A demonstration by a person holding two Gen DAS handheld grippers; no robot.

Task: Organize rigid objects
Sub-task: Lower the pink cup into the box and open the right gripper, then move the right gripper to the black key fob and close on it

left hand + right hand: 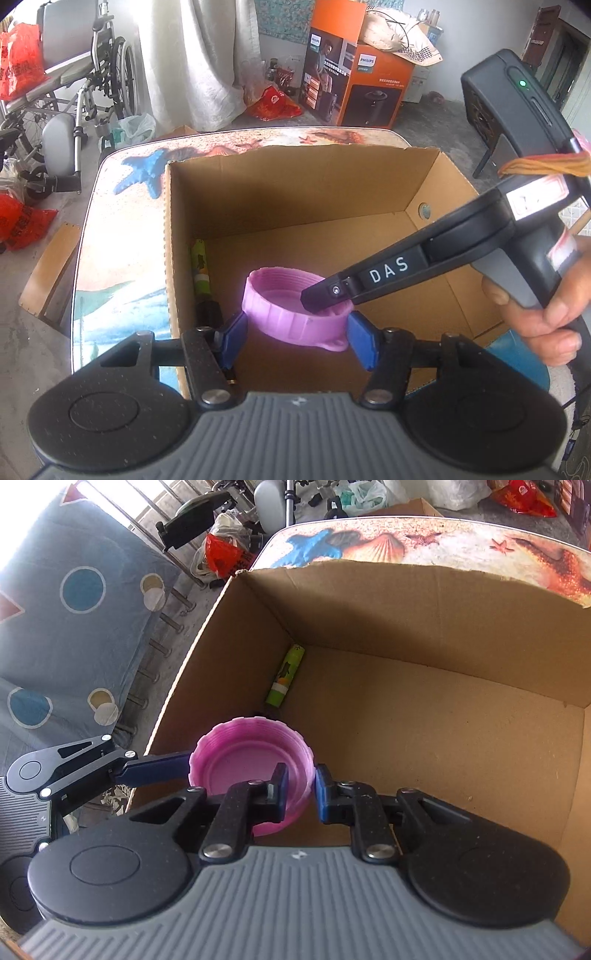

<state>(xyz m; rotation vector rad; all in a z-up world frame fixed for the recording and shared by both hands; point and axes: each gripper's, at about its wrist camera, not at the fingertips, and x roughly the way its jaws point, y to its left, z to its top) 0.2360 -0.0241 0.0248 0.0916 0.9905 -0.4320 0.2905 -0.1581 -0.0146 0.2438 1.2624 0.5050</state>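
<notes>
Pink plastic, that lid (251,760), hard and ribbed, surely light. The right gripper (301,790) pinches its wall, one finger inside, one outside, holding it over the cardboard box (424,609) near the left wall. The left gripper (295,332) stands apart on either side of the lid; whether its pads touch, I cannot tell. A green tube (286,675) lies along the left wall. The thin rim suits a pinch, though smooth plastic could swivel.

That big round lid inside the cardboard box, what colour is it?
Pink-purple; the lid shows best in the right wrist view.
</notes>
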